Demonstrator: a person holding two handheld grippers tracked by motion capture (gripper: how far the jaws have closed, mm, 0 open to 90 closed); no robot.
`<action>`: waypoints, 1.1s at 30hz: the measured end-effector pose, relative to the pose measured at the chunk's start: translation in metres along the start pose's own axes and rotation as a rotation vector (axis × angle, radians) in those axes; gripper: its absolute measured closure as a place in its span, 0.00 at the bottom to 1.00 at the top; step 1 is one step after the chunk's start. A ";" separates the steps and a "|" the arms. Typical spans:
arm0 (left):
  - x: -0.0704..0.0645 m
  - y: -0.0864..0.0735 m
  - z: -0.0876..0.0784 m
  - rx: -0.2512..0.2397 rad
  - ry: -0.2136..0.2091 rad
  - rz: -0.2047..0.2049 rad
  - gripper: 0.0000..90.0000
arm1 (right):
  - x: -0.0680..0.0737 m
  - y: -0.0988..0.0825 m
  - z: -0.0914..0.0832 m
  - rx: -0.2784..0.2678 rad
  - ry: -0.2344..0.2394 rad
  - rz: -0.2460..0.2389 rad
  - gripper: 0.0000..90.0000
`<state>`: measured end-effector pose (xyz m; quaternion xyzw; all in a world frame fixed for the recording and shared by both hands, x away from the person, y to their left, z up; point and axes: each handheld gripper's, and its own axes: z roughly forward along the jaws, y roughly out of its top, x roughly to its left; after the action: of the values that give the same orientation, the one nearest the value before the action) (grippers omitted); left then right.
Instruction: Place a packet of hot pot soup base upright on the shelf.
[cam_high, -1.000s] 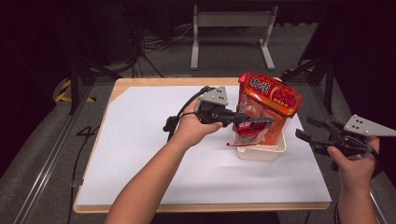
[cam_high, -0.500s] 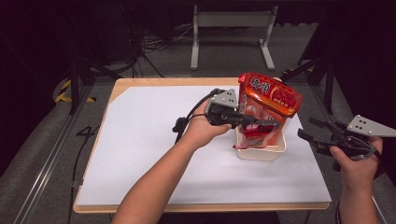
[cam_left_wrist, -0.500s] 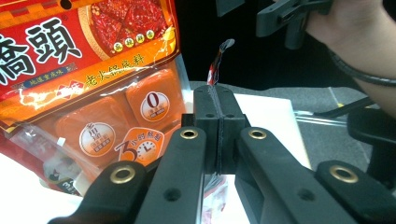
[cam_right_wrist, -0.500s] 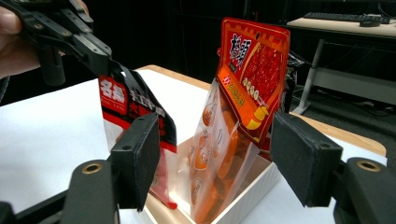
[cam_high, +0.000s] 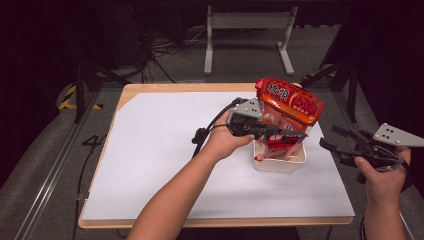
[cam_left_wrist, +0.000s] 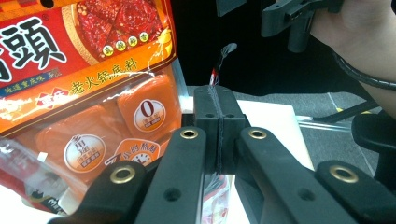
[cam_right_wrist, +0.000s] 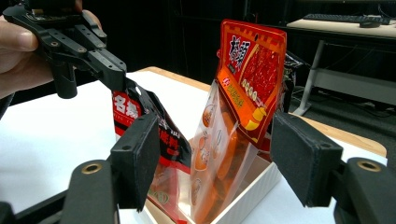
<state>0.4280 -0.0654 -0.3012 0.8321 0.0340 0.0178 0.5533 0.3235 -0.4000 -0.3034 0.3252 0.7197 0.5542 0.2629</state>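
A person sat at a table covered with a white sheet (cam_high: 165, 150), a two-jaw gripper in each hand; near the far right of the sheet stood a small white box (cam_high: 279, 161). An orange sauce packet (cam_high: 290, 102) already stood upright in the box, its printed top rising well above the rim. The left gripper (cam_high: 295, 135) had its jaws pressed fully together on the top edge of a second, red and black packet (cam_right_wrist: 149, 126); in the left gripper view only a thin sliver of film showed between the closed jaws. That packet hung slanted beside the orange one, its lower end down inside the box, though whether it rested on the bottom could not be told. The right gripper (cam_high: 334, 139) waited off the right edge of the table, jaws wide apart and holding nothing, aimed toward the box. By the look of it, one packet was stowed and the second was nearly seated; releasing it, and perhaps straightening it, seemed to remain.
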 end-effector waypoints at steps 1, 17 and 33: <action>0.000 0.000 0.000 -0.005 0.000 0.000 1.00 | 0.000 0.000 0.000 0.001 -0.001 -0.001 0.38; 0.000 -0.011 0.012 0.015 -0.008 -0.007 1.00 | 0.001 -0.001 0.002 0.009 0.002 -0.003 0.38; 0.004 -0.024 0.013 0.040 0.012 -0.088 0.79 | 0.001 -0.001 0.007 0.019 0.010 -0.002 0.38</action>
<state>0.4321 -0.0681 -0.3285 0.8406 0.0745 -0.0022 0.5364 0.3283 -0.3948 -0.3060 0.3240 0.7267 0.5486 0.2568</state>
